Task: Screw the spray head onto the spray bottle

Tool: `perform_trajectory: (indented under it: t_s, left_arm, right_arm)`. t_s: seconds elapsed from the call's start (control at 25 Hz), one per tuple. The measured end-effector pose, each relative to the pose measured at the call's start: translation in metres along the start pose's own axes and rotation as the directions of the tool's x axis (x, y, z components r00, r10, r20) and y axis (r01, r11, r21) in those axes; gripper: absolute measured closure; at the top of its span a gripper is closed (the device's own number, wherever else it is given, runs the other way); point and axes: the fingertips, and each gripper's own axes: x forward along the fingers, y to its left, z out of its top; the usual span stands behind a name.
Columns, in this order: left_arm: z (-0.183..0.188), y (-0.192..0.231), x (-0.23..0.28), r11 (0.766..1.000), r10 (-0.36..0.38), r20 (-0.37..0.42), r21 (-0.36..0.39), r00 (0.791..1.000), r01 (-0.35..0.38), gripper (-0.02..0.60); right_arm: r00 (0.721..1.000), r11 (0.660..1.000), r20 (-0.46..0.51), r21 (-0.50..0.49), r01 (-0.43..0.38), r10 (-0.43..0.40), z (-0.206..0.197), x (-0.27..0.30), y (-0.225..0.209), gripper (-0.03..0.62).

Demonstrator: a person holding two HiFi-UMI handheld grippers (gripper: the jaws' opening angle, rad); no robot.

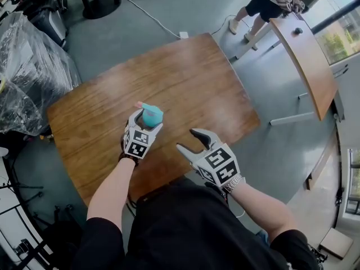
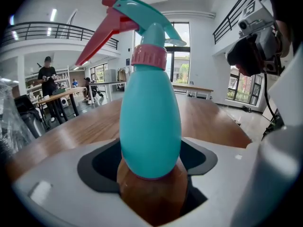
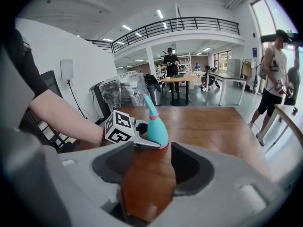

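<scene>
A teal spray bottle (image 1: pixel 153 116) stands upright on the wooden table (image 1: pixel 191 77), with its pink collar and pink-triggered spray head (image 2: pixel 137 18) on top. My left gripper (image 1: pixel 147 120) reaches around its lower body, one jaw close on each side; the bottle (image 2: pixel 150 122) rests on the wood and I see no pad pressing on it. My right gripper (image 1: pixel 187 139) hovers over the table's near edge to the right, open and empty, with only wood between its jaws. The right gripper view shows the bottle (image 3: pixel 157 131) beside the left gripper's marker cube (image 3: pixel 118 126).
Plastic-wrapped equipment (image 1: pixel 28 72) sits off the table's left side. A second wooden table (image 1: pixel 306 61) stands at the far right, with a person (image 1: pixel 270 4) near it. A cable (image 1: pixel 152 16) runs across the grey floor behind the table.
</scene>
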Motion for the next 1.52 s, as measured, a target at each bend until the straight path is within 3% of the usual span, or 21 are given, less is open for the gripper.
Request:
perform_trajectory:
  t_s: [0.28, 0.44, 0.6, 0.76, 0.84, 1.08, 1.52]
  left_arm:
    - [0.0, 0.005, -0.01, 1.0, 0.002, -0.003, 0.005, 1.0, -0.002, 0.144]
    - [0.008, 0.009, -0.059, 0.999, 0.042, 0.032, -0.015, 0.999, -0.042, 0.158]
    - [0.039, -0.013, -0.102, 1.0, 0.025, 0.13, -0.02, 0.991, -0.023, 0.264]
    - [0.049, -0.026, -0.132, 0.997, 0.007, 0.169, -0.075, 0.986, 0.006, 0.465]
    - [0.049, -0.029, -0.143, 0.995, 0.004, 0.17, -0.1, 0.985, 0.013, 0.558]
    - [0.059, -0.048, -0.153, 0.988, -0.056, 0.19, -0.134, 0.98, 0.082, 0.566]
    - [0.065, -0.046, -0.165, 0.986, -0.036, 0.181, -0.153, 0.983, 0.064, 0.566]
  right_arm:
    - [1.0, 1.0, 0.025, 0.0, 0.015, -0.015, 0.004, 0.01, 0.001, 0.358]
    - [0.998, 1.0, 0.062, -0.001, 0.009, -0.009, 0.014, 0.024, 0.015, 0.384]
    - [0.993, 1.0, 0.119, -0.017, 0.026, -0.024, 0.023, 0.028, 0.03, 0.462]
    - [0.989, 0.999, 0.144, -0.041, 0.022, -0.016, 0.035, 0.033, 0.054, 0.591]
    - [0.989, 0.998, 0.145, -0.058, 0.012, -0.003, 0.036, 0.039, 0.066, 0.602]
    - [0.988, 0.998, 0.152, -0.055, 0.018, -0.009, 0.034, 0.042, 0.075, 0.602]
    - [0.987, 0.999, 0.163, -0.031, 0.009, -0.004, 0.034, 0.05, 0.076, 0.603]
